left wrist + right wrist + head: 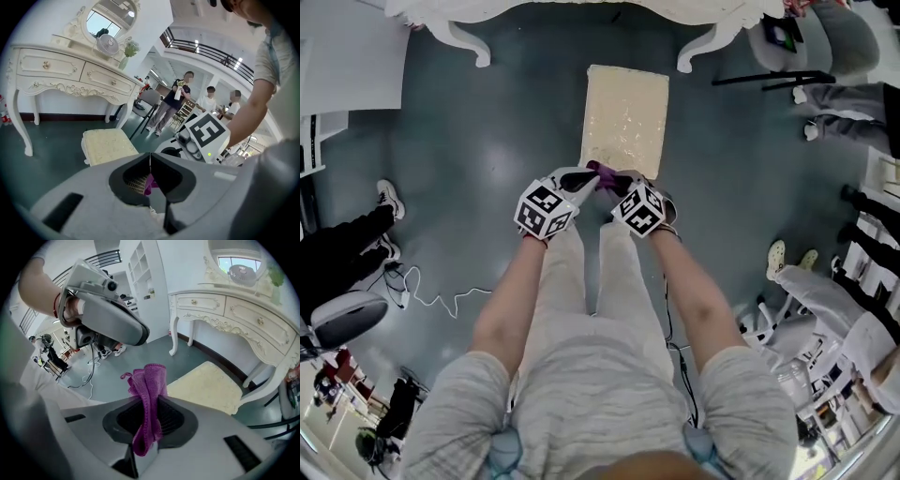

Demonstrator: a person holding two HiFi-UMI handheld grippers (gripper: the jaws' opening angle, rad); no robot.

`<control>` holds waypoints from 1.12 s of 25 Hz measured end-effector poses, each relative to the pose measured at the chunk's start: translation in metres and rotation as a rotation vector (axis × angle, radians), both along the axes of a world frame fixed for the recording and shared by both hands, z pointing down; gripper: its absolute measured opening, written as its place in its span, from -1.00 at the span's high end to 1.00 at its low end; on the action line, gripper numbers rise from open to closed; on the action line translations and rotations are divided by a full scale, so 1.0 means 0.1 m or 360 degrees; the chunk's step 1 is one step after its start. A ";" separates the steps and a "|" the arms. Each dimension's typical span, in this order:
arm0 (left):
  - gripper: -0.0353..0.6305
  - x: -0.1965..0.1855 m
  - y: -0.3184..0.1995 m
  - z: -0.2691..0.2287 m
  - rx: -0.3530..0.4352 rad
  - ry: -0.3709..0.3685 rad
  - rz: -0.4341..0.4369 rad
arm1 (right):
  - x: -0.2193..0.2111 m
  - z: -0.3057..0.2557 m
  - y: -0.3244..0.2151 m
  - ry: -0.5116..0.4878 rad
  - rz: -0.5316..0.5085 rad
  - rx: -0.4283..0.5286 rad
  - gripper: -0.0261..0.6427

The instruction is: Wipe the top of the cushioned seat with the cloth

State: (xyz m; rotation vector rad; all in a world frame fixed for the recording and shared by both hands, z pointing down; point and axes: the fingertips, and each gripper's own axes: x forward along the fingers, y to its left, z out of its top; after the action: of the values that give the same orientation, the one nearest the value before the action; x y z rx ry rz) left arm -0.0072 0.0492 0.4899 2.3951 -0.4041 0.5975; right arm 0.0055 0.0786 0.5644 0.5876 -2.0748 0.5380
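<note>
Cloth (149, 376) one, seat (624, 117) one, claws (150, 157) (150, 401) two

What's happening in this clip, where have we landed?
A person stands facing a cushioned seat with a gripper in each hand. The right gripper is clamped on a purple cloth. The left gripper is shut too, with a bit of the same cloth between its jaws. Both are held close together near the seat's near edge. The cloth is not on the cushion, so wiping has not yet begun.
</note>
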 end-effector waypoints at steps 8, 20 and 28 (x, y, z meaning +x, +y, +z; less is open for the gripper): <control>0.85 0.13 -0.10 -0.86 0.0113 0.0043 0.0003 | 0.14 -0.93 -0.17 -0.0050 0.0106 0.0133 0.72; 0.85 0.26 -0.01 -2.30 0.0276 0.0210 -0.0088 | 0.42 -2.44 0.00 -0.0263 0.0330 0.0382 0.72; 0.85 0.59 0.05 -2.93 0.0457 0.0302 -0.0060 | 0.87 -3.17 0.11 -0.0447 0.0539 0.0566 0.72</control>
State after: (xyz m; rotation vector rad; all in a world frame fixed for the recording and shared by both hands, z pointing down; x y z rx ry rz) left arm 0.0522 0.0545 0.1969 2.6818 -0.4772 0.3069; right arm 0.0930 0.0892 0.2472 1.1405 -2.3730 0.4629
